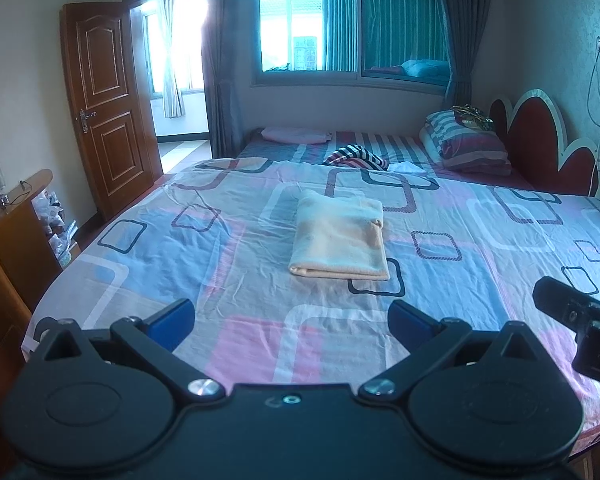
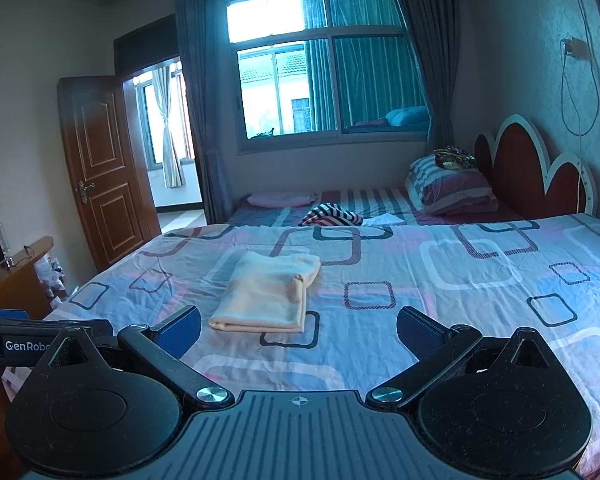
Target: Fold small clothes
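A cream garment lies folded into a neat rectangle on the patterned bed sheet; it also shows in the right wrist view. My left gripper is open and empty, held back from the garment above the near part of the bed. My right gripper is open and empty, also short of the garment, which lies ahead and slightly left of it. The right gripper shows at the right edge of the left wrist view. The left gripper shows at the left edge of the right wrist view.
A striped garment and a white cloth lie further back on the bed. Striped pillows rest by the red headboard. A wooden cabinet stands left of the bed, an open door beyond it.
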A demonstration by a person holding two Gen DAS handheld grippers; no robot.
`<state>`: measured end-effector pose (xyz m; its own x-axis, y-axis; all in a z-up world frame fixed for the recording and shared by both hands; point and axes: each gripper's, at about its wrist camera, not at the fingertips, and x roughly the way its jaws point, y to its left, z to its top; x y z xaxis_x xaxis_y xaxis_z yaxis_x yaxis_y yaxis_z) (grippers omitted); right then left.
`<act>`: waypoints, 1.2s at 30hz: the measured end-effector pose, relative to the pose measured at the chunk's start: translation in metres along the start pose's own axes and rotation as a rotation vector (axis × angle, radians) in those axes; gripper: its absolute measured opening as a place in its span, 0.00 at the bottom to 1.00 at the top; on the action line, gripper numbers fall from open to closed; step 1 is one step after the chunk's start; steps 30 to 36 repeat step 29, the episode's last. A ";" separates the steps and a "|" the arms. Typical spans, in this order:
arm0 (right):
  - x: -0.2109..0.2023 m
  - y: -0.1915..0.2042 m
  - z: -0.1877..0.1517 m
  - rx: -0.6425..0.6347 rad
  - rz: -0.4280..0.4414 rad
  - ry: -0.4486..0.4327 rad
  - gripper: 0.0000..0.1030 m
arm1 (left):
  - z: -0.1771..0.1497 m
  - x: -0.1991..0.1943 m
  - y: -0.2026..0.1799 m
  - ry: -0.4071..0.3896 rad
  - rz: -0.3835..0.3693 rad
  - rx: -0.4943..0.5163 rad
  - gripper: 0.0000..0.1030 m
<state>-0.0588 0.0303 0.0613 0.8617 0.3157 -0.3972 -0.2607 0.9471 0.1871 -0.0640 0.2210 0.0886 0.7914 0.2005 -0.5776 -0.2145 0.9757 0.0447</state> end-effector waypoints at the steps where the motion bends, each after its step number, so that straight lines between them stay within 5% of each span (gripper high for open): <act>1: 0.001 0.000 0.000 0.000 0.000 0.002 1.00 | 0.000 0.000 0.000 0.000 0.000 0.001 0.99; 36: 0.083 -0.013 -0.008 0.037 -0.019 0.139 1.00 | 0.015 0.094 -0.006 0.117 -0.049 0.014 0.99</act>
